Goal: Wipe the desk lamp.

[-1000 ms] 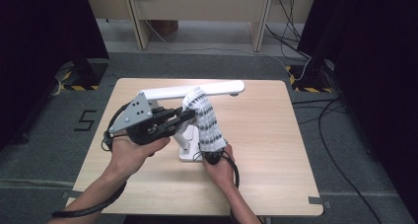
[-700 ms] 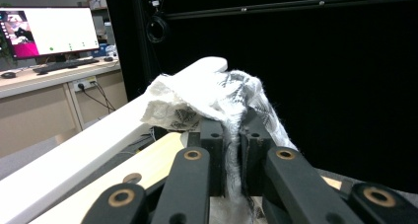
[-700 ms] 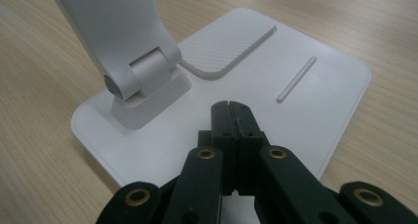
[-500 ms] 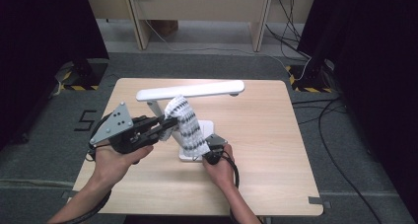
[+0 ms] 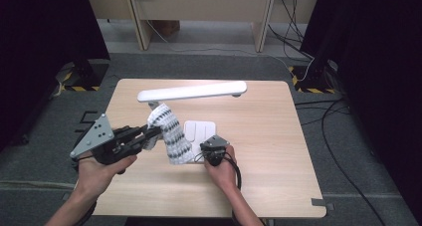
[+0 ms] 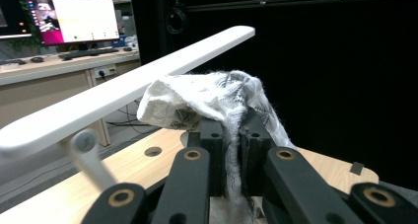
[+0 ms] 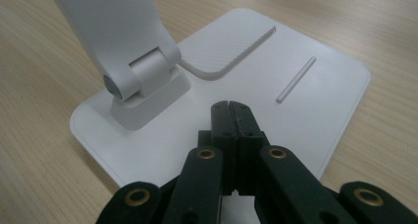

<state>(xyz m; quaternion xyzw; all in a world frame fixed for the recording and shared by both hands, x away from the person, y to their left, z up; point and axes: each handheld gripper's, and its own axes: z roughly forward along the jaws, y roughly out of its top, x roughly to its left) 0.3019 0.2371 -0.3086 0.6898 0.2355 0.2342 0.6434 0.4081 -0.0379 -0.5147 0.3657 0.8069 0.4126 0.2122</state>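
A: While your left gripper (image 5: 149, 135) pinches the sock (image 5: 169, 134), that patterned white-and-grey sock sits just left of the frame's centre in the high view, draped down the lamp's upright post. Its lower end lies on the lamp base (image 5: 200, 132) and its upper end is bunched under the lamp arm (image 5: 191, 91).

B: So which step are you in?

A: You look to be peeling the sock off the lamp. In the left gripper view the jaws stand narrow, closed on a fold of the knit (image 6: 231, 135), with the white lamp arm (image 6: 123, 93) running from lower left to upper right behind it.

B: And your other hand?

A: Your right gripper (image 5: 211, 149) sits lower centre in the high view, at the near edge of the base. In the right gripper view its jaws are fully closed with nothing between them, tips resting over the white base plate (image 7: 315, 100), the hinge (image 7: 143, 78) at upper left. I judge you're pinning the lamp steady.

B: What does the next move call for?

A: Probably a pull toward the left edge of the frame and slightly upward, so the sock slides clear of the post. Keep the right tips pressing down, or the whole lamp may tip or drag across the table (image 5: 259, 186).
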